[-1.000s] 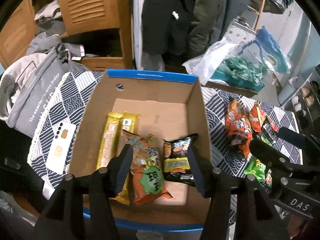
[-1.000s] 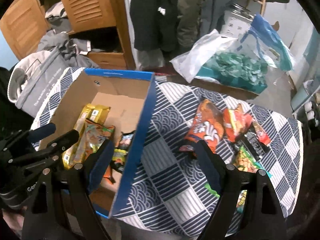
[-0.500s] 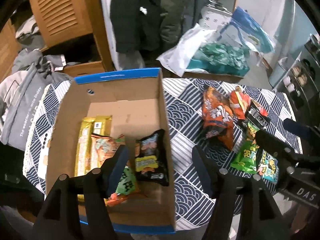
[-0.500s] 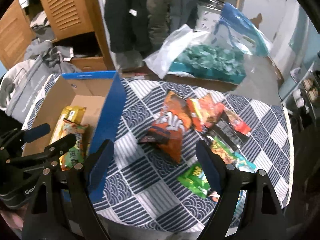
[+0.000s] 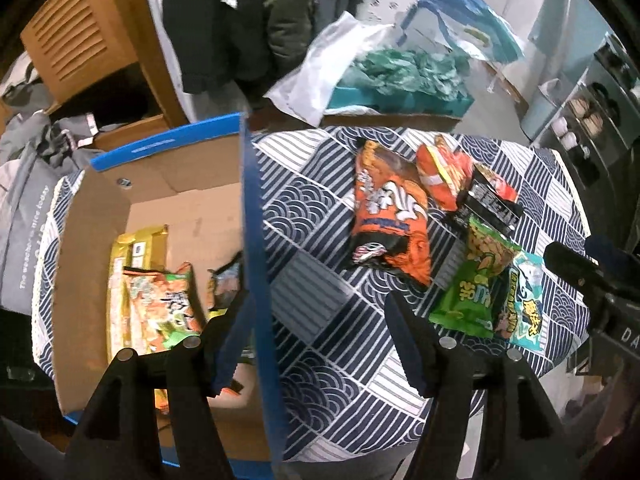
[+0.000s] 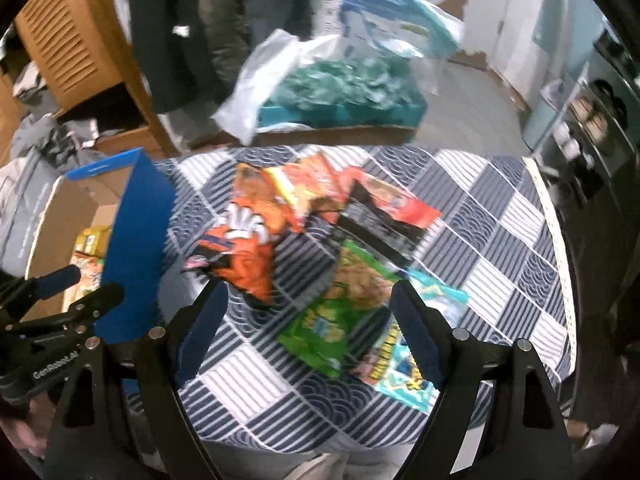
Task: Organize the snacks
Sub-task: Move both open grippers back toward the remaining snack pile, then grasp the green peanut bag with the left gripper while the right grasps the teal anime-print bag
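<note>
Several snack bags [image 6: 320, 264] lay on the table [image 6: 496, 240] beside the box [image 5: 96, 216], so both spread, empty hand-held grippers, left [image 5: 316, 328] and right [image 6: 308, 320], should have pinched one bag's edge gently.

Cardboard box [image 5: 100, 208] at nine o'clock holds three packets; orange bag [image 5: 386, 216], green packet [image 5: 476, 292] lie flat on cloth, three o'clock

The cardboard box's [image 5: 96, 248] blue side wall [image 5: 256, 264] stands upright between its interior and the tablecloth [image 5: 320, 312], where bare cloth lies open beside the snack pile [image 6: 320, 248].
</note>
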